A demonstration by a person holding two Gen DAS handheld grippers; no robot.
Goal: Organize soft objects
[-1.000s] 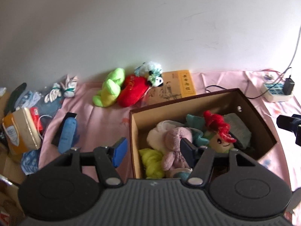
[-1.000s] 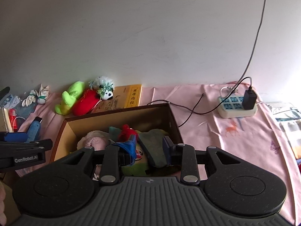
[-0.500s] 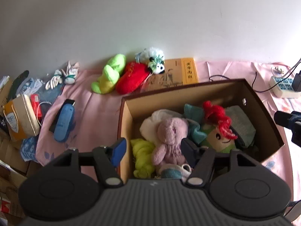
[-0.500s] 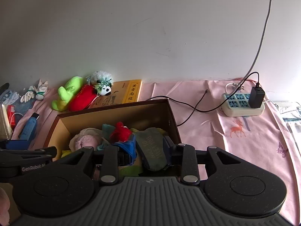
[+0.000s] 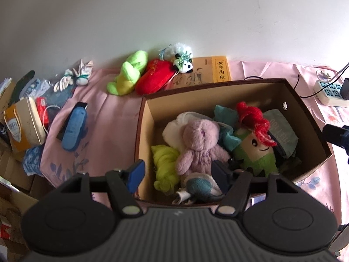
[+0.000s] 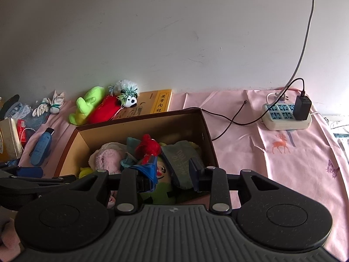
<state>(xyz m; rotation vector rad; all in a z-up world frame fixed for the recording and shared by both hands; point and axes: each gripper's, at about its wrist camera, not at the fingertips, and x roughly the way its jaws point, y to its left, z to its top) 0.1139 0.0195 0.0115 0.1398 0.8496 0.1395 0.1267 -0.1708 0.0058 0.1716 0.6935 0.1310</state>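
A brown cardboard box (image 5: pixel 218 91) (image 6: pixel 139 128) on the pink cloth holds several soft toys: a mauve plush bunny (image 5: pixel 199 144), a red-haired doll (image 5: pixel 255 139) (image 6: pixel 150 148), a yellow-green plush (image 5: pixel 165 166) and a grey-green cloth (image 5: pixel 281 131). A lime plush (image 5: pixel 128 74) (image 6: pixel 86 104), a red plush (image 5: pixel 158 78) and a small panda (image 5: pixel 183 64) lie by the wall behind the box. My left gripper (image 5: pixel 177 173) is open and empty over the box's near left corner. My right gripper (image 6: pixel 174 173) is open and empty over the box's near right part.
A yellow book (image 5: pixel 207 74) lies behind the box. A blue device (image 5: pixel 74 126), a carton (image 5: pixel 24 124) and tied white gloves (image 5: pixel 74 77) clutter the left. A power strip with charger (image 6: pixel 288 118) and a black cable (image 6: pixel 231 120) lie to the right.
Both grippers have risen and drawn back a little, so I look down into the box more steeply. Both stay open and empty. The toys have not moved.
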